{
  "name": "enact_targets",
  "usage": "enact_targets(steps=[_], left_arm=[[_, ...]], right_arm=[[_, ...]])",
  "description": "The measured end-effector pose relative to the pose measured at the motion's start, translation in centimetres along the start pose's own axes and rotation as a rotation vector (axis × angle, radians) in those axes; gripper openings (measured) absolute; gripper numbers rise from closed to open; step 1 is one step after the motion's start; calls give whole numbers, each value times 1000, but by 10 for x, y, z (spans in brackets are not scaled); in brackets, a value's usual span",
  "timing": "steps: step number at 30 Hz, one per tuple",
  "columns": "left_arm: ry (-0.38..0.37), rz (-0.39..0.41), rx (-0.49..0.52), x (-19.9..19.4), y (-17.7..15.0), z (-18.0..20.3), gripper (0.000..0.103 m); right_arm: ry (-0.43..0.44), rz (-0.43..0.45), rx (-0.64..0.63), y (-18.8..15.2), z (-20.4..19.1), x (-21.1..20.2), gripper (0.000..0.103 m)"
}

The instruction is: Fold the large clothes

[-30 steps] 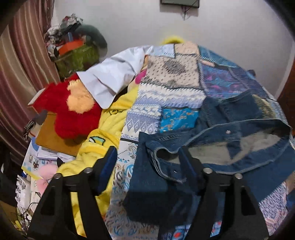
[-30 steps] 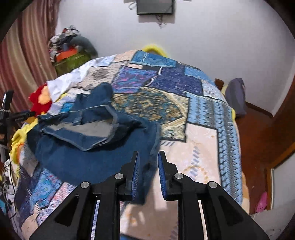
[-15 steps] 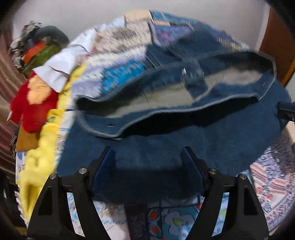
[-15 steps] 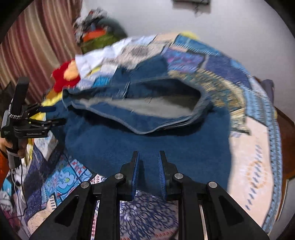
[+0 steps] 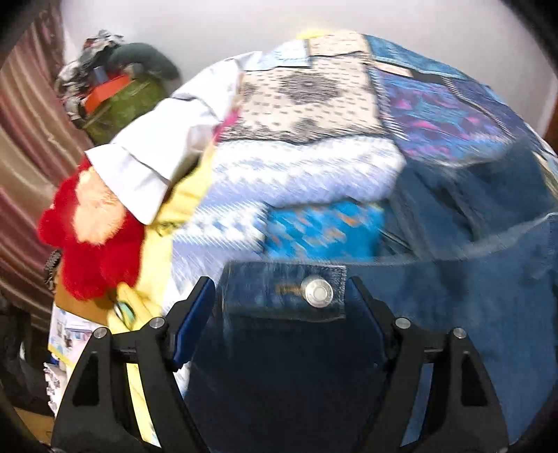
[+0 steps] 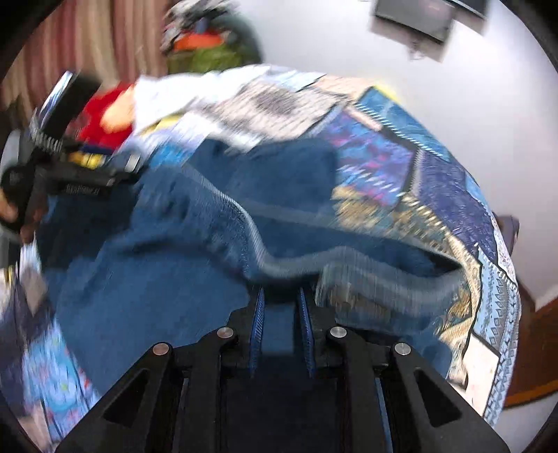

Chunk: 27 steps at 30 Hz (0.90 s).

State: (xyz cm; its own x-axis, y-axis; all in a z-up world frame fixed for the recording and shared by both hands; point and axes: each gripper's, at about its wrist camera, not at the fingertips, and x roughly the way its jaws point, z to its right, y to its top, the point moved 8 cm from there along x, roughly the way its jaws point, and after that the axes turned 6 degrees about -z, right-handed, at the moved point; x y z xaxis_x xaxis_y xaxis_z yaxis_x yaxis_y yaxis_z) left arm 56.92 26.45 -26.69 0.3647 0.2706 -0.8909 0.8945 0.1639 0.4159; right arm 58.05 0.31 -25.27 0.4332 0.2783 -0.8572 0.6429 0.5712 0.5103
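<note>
We see the jacket (image 5: 453, 296) as matt blue denim cloth with a coarse weave and a shiny metal button (image 5: 316, 292), and the quilt (image 5: 314, 104) beneath it as soft printed patchwork cloth. Our left gripper (image 5: 279, 310) and right gripper (image 6: 280, 324) look like matt black plastic with bright metal screws and ribbed blue pads. The red toy (image 5: 87, 251) is fluffy plush.

bedroom with a patchwork-covered bed

white wall (image 5: 348, 17) at 12 o'clock, striped maroon curtain (image 5: 24, 139) at 9 o'clock, dark screen (image 6: 425, 17) mounted at 1 o'clock, wooden floor (image 6: 537, 362) at 4 o'clock.
</note>
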Motion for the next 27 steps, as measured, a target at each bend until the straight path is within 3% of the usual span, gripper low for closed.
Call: enact_targets(steps=[3, 6, 8, 11, 13, 17, 22, 27], left_arm=[[20, -30, -23, 14, 7, -14, 78], [-17, -15, -49, 10, 9, -24, 79], [-56, 28, -82, -8, 10, -29, 79], [-97, 104, -109, -41, 18, -38, 79], [-120, 141, -100, -64, 24, -42, 79], [-126, 180, -89, -97, 20, -51, 79], [-141, 146, -3, -99, -16, -36, 80], [-175, 60, 101, -72, -65, 7, 80]], right_arm=[[-29, 44, 129, 15, 32, 0, 15], [34, 79, 224, 21, 43, -10, 15], [20, 117, 242, 22, 44, -23, 15], [-94, 209, 233, 23, 45, -50, 16], [-82, 224, 236, 23, 44, -65, 16], [86, 157, 208, 14, 16, -78, 16], [144, 72, 122, -9, -35, -70, 16], [189, -64, 88, -35, -82, -28, 16]])
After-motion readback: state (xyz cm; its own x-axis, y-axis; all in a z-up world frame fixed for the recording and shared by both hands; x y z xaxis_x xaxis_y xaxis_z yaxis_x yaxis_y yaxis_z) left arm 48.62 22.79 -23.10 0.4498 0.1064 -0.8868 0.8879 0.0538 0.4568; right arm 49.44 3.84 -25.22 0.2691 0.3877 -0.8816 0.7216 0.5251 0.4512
